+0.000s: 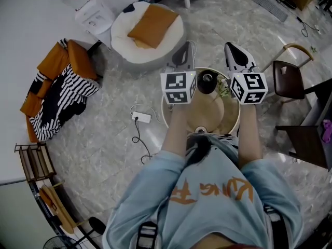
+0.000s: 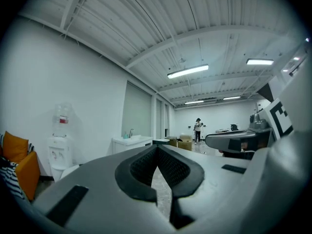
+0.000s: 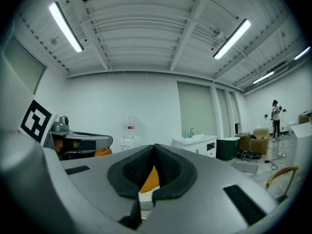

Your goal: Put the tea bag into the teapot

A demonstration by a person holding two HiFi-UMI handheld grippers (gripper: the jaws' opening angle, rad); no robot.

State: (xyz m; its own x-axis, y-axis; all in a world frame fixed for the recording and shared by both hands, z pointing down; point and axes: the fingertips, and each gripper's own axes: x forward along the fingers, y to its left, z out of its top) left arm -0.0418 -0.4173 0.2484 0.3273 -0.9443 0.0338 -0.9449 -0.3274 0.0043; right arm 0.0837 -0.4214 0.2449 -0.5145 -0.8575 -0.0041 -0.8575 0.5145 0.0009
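Observation:
In the head view both grippers are held over a small round wooden table (image 1: 234, 119), level and pointing away from me. A dark teapot (image 1: 207, 82) stands on the table between the two marker cubes. Something small and greenish (image 1: 224, 90) lies beside it; I cannot tell whether it is the tea bag. My left gripper (image 1: 182, 56) (image 2: 157, 147) is shut with nothing in it. My right gripper (image 1: 236, 53) (image 3: 154, 147) is also shut and empty. Both gripper views look out across the room, so neither shows the table, teapot or tea bag.
A white round pouf (image 1: 124, 38) with an orange cushion (image 1: 153, 24) sits beyond the table. An orange seat with a striped blanket (image 1: 62, 87) is at the left, a power strip (image 1: 141, 117) lies on the floor, and dark chairs (image 1: 290, 79) stand at the right. A person (image 2: 198, 129) stands far off.

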